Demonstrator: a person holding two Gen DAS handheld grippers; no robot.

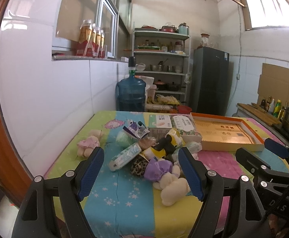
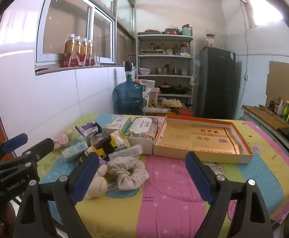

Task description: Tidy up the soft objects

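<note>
Blue-padded, your left gripper (image 1: 140,170) and right gripper (image 2: 142,176) both hover spread and empty above the near table edge; the soft toys (image 1: 164,170) lie piled left of the orange-rimmed box (image 2: 202,136).

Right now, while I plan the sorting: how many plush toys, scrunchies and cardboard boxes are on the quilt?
Plush toys: 3 (pink plush, black-and-yellow plush, purple-dressed plush)
Scrunchies: 2 (leopard scrunchie, floral scrunchie)
Boxes: 3 (green-white box, floral box, orange-rimmed box)
Total: 8
</note>
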